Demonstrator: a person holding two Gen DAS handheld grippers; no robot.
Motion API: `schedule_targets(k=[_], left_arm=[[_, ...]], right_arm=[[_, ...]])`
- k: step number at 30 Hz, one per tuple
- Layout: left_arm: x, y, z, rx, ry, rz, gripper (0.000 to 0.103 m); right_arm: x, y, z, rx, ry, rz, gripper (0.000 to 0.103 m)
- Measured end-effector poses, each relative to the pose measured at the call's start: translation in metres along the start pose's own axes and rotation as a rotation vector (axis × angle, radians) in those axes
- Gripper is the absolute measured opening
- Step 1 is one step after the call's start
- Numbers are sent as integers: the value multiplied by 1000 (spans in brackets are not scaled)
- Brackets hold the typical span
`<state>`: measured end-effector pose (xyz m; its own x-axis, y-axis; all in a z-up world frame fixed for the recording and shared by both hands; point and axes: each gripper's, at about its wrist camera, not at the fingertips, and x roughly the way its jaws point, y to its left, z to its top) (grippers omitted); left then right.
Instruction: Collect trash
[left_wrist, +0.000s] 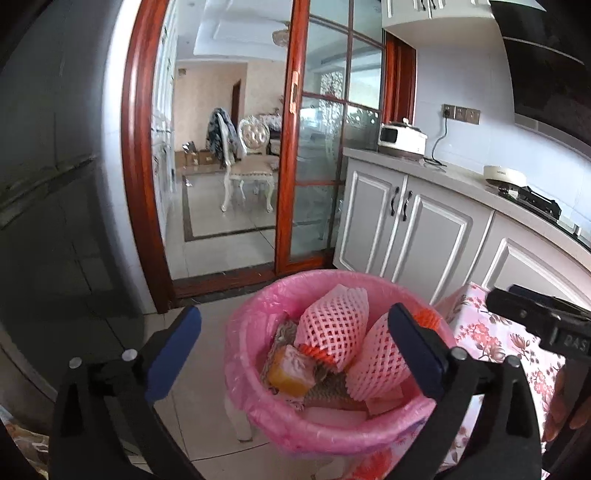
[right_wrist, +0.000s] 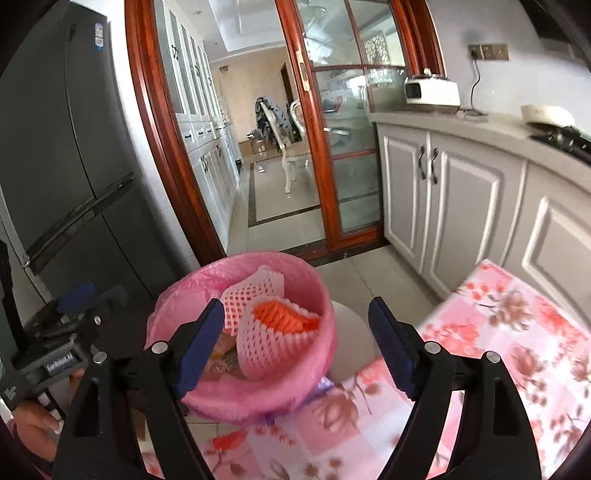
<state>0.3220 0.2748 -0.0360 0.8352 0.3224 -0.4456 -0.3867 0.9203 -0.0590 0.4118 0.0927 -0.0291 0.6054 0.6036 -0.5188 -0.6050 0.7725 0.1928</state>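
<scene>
Left gripper (left_wrist: 295, 354) agape, bin (left_wrist: 258, 413) half-hidden.

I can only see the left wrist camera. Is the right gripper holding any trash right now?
Observer: No. The right gripper is open, with nothing between its fingers.
Operator: What is the dark blur on my left?
Observer: A tall dark fridge, standing beside the doorway.
Operator: And the orange bits in the bin?
Observer: An orange foam net tucked inside a pink net sleeve, lying on top in the pink-lined bin.
</scene>
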Motion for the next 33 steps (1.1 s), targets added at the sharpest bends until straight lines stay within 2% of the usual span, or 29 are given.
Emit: schedule_targets(k=[6, 13, 21, 25, 33], left_arm=[[-37, -2, -3, 16, 15, 36, 98], [-95, -10, -12, 76, -45, 76, 98], [-136, -9, -25, 43, -49, 27, 98], [-149, -8, -37, 38, -25, 10, 98], [-159, -25, -54, 77, 33, -58, 98]], right_arm=[[-51, 18, -18, -19, -8, -45, 85], [-93, 40, -46, -37, 28, -119, 85], [-130, 58, -64, -35, 7, -155, 85], [-147, 56, -75, -11, -25, -166, 85], [-159, 49, -86, 8, -33, -175, 85]])
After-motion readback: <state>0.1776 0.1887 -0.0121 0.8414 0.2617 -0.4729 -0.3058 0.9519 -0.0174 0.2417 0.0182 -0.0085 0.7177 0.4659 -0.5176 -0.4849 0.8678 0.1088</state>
